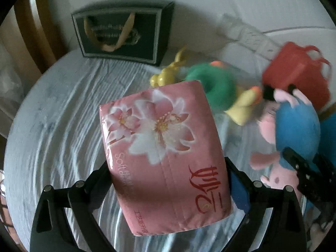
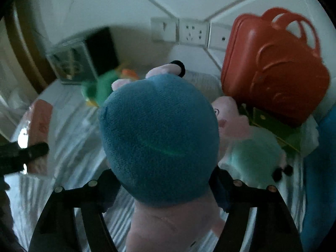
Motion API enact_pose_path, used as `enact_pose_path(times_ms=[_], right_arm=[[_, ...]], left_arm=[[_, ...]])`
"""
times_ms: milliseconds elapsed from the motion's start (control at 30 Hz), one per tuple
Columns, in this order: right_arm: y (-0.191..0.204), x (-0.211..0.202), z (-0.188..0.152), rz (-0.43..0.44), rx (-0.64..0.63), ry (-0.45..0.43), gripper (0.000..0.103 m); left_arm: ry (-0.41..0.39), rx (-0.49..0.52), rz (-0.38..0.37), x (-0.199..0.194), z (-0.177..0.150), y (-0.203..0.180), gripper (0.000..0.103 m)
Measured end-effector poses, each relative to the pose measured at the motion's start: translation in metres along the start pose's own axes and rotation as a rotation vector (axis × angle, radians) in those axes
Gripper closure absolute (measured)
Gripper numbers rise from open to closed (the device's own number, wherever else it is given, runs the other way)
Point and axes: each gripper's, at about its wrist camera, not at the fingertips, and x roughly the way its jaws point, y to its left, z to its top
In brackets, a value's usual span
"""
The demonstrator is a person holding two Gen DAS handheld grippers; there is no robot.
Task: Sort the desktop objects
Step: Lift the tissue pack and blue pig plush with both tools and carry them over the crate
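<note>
Left wrist view: the left gripper (image 1: 168, 180) is clamping a pink tissue pack (image 1: 161, 147) between its jaws, carrying it clear above the wrinkled tablecloth (image 1: 58, 115). In the right wrist view, the right gripper (image 2: 166, 180) is straddling the blue body of a pink plush pig (image 2: 159, 138); whether its pads are already pressing, I cannot tell. Beyond are lying a green plush toy (image 1: 214, 86), a red toy case (image 2: 275, 71) and a dark gift bag (image 1: 124, 35). To be sorting well, each hand should be holding firmly and keeping apart.

Left claw (image 1: 168, 180) clamped, tilted steeply down; right claw (image 2: 166, 180) likewise, jaws gripping.
</note>
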Motion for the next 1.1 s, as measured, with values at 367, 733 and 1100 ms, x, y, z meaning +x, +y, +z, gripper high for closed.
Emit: enact_pose_path(times_ms=[367,733,1100], right_arm=[[0.004,-0.201,-0.082,0.046,-0.034,-0.259,0.029],[0.016,-0.318,-0.145,0.088,-0.106,-0.427,0.028],[0.029,-0.408,-0.216,-0.047,-0.047,-0.505,0.028]], left_arm=[[-0.283,0.104,0.052,-0.177,-0.106,-0.041,0.006],[-0.416,0.106,0.061,-0.273,-0.190,-0.062,0.006],[-0.458,0.223,-0.054,-0.320,-0.245,-0.075,0.006]])
